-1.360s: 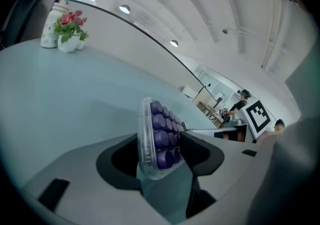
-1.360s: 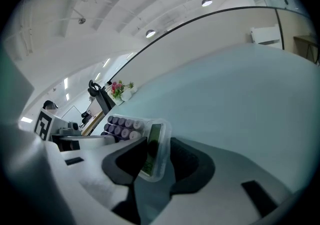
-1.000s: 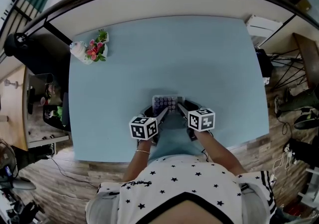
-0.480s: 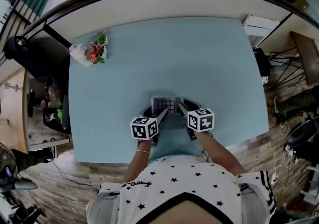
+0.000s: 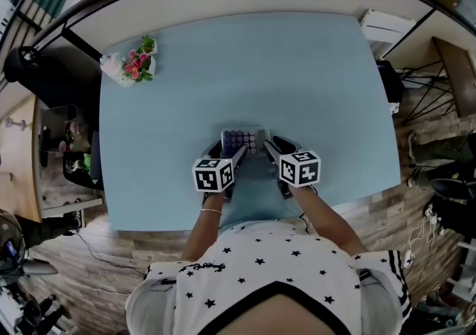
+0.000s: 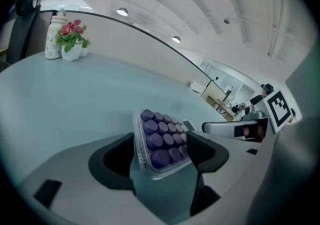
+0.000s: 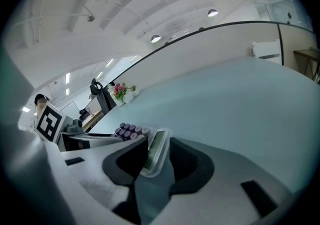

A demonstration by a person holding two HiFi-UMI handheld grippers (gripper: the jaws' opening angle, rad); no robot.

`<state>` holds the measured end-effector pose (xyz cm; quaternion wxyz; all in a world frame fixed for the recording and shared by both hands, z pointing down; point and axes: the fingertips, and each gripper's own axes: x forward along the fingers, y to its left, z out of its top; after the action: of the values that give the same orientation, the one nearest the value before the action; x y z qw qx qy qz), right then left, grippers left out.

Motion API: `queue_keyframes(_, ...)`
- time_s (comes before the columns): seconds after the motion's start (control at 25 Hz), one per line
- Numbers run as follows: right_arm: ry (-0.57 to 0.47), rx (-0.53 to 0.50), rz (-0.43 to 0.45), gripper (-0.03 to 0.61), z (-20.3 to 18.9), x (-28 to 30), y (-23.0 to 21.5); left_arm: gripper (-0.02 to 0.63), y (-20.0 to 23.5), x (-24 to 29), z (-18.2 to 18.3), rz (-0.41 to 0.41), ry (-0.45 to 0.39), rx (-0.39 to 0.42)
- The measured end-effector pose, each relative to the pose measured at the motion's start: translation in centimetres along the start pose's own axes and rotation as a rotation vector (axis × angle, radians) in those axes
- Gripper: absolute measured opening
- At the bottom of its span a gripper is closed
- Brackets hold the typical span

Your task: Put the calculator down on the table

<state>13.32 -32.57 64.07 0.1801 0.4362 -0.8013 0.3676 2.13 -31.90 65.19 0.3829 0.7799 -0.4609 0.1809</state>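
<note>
Pale blue counter [image 5: 297, 88], calculator [image 5: 244, 138] near its front edge, left gripper [image 6: 160, 144] jaws just opened wide around calculator, right gripper [image 7: 157, 150] narrowed slightly, loose around it

I found the calculator [image 5: 244, 140] at the near middle of the counter [image 5: 312, 80], its left part between the left gripper's [image 5: 239, 152] jaws, its right end between the right gripper's [image 5: 271, 147] jaws. The potted flowers [image 5: 138, 64] stood at the far left corner, a bottle [image 5: 114, 70] just left of them.
</note>
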Motion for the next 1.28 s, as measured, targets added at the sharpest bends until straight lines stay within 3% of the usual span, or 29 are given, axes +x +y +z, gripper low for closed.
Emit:
queue_keyframes(0.2, -0.002, 0.008, 0.001, 0.132, -0.4, -0.3, 0.1, 0.331, 0.4, 0.1, -0.1, 0.035, 0.012, 0.049)
queue_keyframes(0.52, -0.038, 0.013, 0.0, 0.132, -0.2, -1.3, 0.5, 0.331, 0.2, -0.5, -0.3, 0.035, -0.002, 0.061)
queue_keyframes(0.76, -0.109, 0.014, 0.019, 0.088, 1.0, -3.2, 1.2, 0.328, -1.0, -2.8, 1.2, -0.023, -0.125, 0.0)
queue_keyframes(0.88, -0.159, -0.002, 0.033, 0.053, 1.9, -4.6, 1.9, 0.319, -2.4, -4.4, 2.2, -0.046, -0.182, 0.018)
queue_keyframes(1.0, -0.212, -0.017, 0.048, 0.004, 2.7, -6.2, 2.6, 0.261, -3.8, -6.3, 3.2, -0.057, -0.253, 0.044)
queue_keyframes(1.12, -0.274, -0.019, 0.078, -0.005, 3.7, -8.0, 3.3, 0.185, -5.4, -8.4, 4.5, -0.072, -0.338, 0.064)
queue_keyframes(1.28, -0.358, -0.04, 0.122, -0.005, 4.7, -11.2, 4.8, 0.06, -8.3, -11.6, 5.9, -0.098, -0.448, 0.172)
